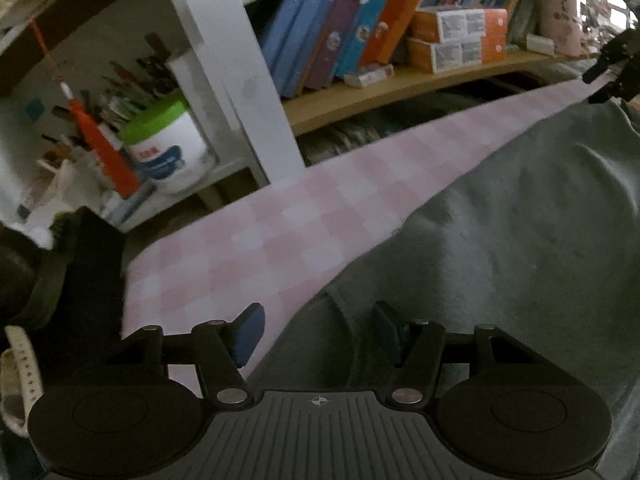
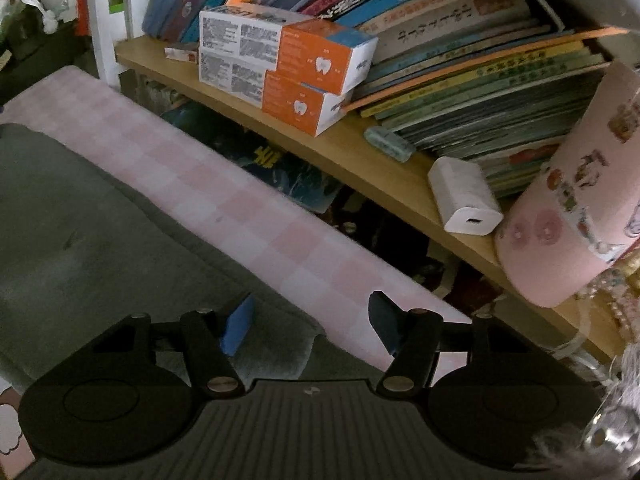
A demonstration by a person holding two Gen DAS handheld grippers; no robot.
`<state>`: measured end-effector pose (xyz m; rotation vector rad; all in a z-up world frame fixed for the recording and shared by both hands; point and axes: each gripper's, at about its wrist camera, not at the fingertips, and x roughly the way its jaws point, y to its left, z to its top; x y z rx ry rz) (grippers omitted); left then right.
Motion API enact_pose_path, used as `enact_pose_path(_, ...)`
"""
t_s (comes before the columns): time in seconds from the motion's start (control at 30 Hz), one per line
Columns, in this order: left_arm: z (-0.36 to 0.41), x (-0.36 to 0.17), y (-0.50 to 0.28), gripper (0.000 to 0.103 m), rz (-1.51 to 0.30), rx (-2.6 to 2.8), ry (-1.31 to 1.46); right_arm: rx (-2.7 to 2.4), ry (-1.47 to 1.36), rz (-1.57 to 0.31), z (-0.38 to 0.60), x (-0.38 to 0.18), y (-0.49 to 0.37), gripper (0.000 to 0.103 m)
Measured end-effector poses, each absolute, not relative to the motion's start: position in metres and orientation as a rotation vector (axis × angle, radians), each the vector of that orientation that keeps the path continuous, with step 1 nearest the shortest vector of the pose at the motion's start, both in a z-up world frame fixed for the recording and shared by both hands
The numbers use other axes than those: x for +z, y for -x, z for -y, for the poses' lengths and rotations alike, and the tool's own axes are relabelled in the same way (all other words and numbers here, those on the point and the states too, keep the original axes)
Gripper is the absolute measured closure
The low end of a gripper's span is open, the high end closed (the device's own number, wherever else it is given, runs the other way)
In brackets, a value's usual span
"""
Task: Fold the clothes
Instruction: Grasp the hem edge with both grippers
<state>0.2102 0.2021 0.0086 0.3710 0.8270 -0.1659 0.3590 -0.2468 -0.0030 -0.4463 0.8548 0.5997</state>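
A grey-green garment [image 1: 520, 240] lies spread on a pink checked surface [image 1: 260, 240]. My left gripper [image 1: 318, 334] is open, its blue pads straddling the garment's near corner edge, holding nothing. The other gripper [image 1: 612, 68] shows far right at the garment's far end. In the right wrist view the same garment [image 2: 80, 232] lies at the left on the pink checked surface [image 2: 248, 208]. My right gripper [image 2: 312, 326] is open over the garment's corner, one pad over cloth, the other over the pink surface.
A wooden shelf [image 2: 360, 160] with books, two orange boxes [image 2: 288, 76] and a white charger [image 2: 464, 196] runs along the far edge. A pink printed roll [image 2: 580, 208] leans at right. A white shelf post [image 1: 232, 72] and a green-lidded tub [image 1: 168, 148] stand at left.
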Motion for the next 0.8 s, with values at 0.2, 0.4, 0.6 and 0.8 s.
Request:
enact_pose_path(0.2,-0.202,0.005,-0.221,0.044,-0.820,-0.230,-0.396,0.665,0.495,-0.876,0.245,-0.013,-0.362,0.042)
enact_pose_path(0.4,-0.211,0.004,-0.234,0.043,-0.844,-0.269,-0.331,0.683,0.392,-0.926,0.257,-0.016,-0.372,0.042)
enact_pose_path(0.6,-0.217,0.000,-0.242,0.043,-0.857,-0.294,-0.265,0.718,0.357,-0.935,0.259,-0.016,-0.372,0.059)
enact_pose_path(0.8,-0.221,0.000,-0.246,0.067,-0.922,-0.325,-0.142,0.739,0.325,-0.957,0.258,-0.013,-0.366,0.079)
